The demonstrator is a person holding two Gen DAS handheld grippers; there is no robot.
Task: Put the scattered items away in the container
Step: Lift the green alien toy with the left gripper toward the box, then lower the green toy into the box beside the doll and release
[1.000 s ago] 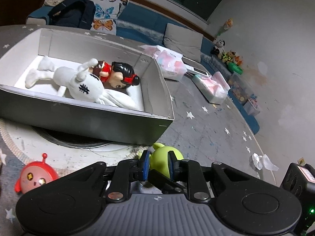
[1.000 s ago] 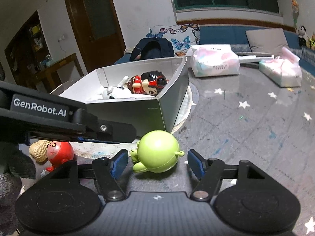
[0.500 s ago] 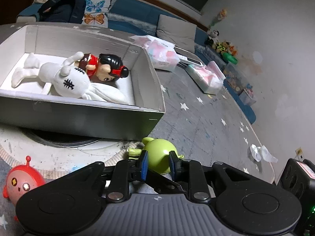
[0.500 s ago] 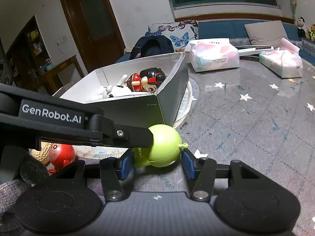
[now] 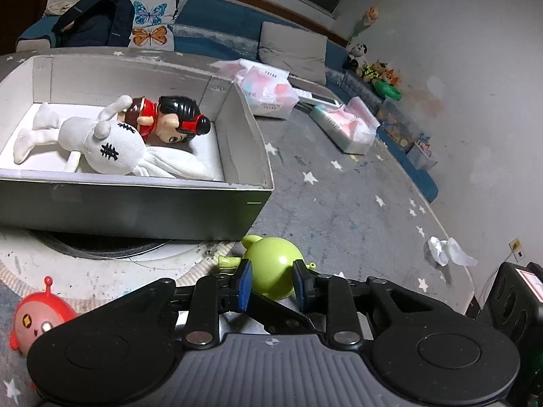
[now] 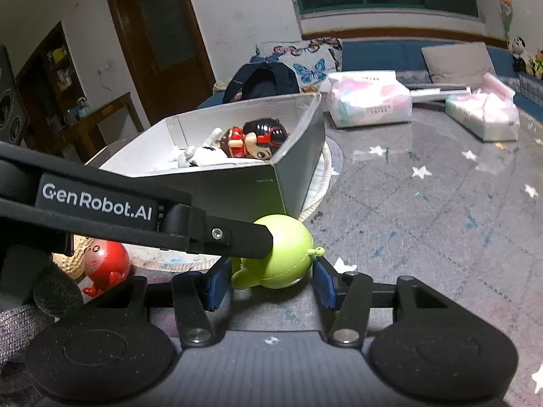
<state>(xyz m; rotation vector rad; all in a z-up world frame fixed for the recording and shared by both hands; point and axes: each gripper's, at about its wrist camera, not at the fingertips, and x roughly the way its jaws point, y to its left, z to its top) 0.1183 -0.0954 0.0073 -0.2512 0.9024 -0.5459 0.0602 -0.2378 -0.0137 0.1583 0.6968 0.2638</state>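
Note:
A green round toy (image 5: 273,266) lies on the grey star rug by the corner of the grey box (image 5: 135,205). My left gripper (image 5: 271,283) has its blue pads on both sides of the toy, shut on it. In the right wrist view the green toy (image 6: 283,254) sits between my right gripper's (image 6: 269,285) open pads, with the left gripper's finger (image 6: 220,235) pressed against it. The box (image 6: 298,173) holds a white plush rabbit (image 5: 101,142) and a red and black doll (image 5: 169,122). A red round toy (image 5: 37,318) lies on the rug at the left.
Two tissue packs (image 5: 268,91) (image 5: 346,125) lie on the rug beyond the box. A crumpled paper (image 5: 446,251) lies at the right. A peanut-shaped toy (image 6: 73,257) sits behind the red toy (image 6: 105,266). A black speaker (image 5: 512,302) stands at far right.
My left gripper has closed in on the green toy and gripped it. My right gripper has moved up so its open pads flank the same toy.

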